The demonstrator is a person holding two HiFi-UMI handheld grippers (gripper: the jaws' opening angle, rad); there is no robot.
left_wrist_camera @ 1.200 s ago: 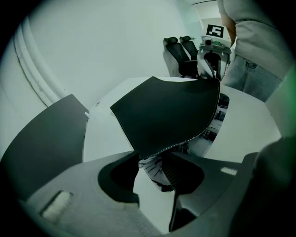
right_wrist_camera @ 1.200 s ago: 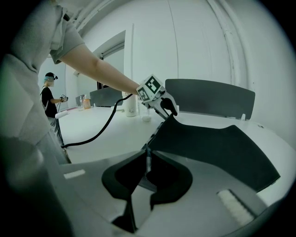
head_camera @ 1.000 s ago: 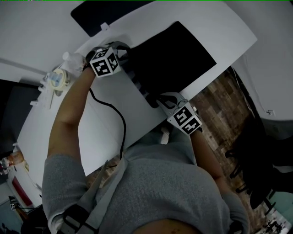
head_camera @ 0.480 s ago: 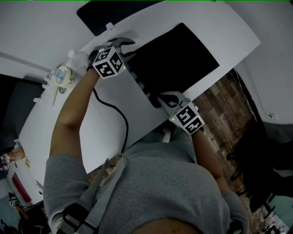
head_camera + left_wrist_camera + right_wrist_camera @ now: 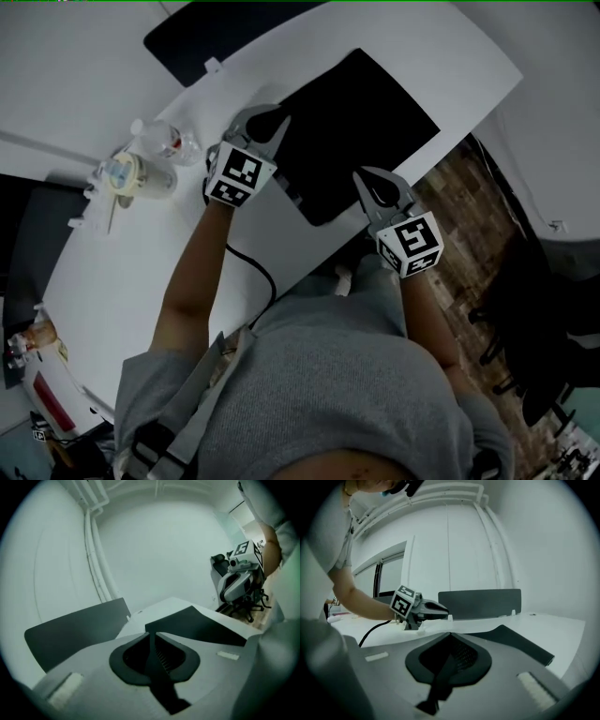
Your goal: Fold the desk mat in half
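Head view: the desk mat [image 5: 370, 117] is a thin, floppy black rectangle with a matte, smooth face. It sits on a glossy white desk [image 5: 473, 66], a bit toward 1 o'clock from the middle of the shot. Its long axis looks like it runs from 7 to 1 o'clock, away from the person, though the tilt makes that hard to call. The near edge runs roughly 10 to 4 o'clock.

That near edge is off the desk, and both gripper views show the sheet [image 5: 199, 625] bowing up toward the jaws while its far part lies flat.

The left gripper [image 5: 265, 122], grey plastic with dark ribbed pads, is at the mat's 9 o'clock corner. Its jaws have just been closing and now pinch the thin black sheet between them [image 5: 151, 633].

The right gripper [image 5: 373, 180] is at the mat's 5 o'clock corner. Its jaws are fully clamped on the same edge, and a dark strip of mat [image 5: 520, 645] runs through the pads [image 5: 450, 634].

A clear plastic bottle [image 5: 161, 141] lies at the left gripper's 9 o'clock. A flat black divider panel [image 5: 202, 37] stands off the desk's far edge at 11 o'clock.
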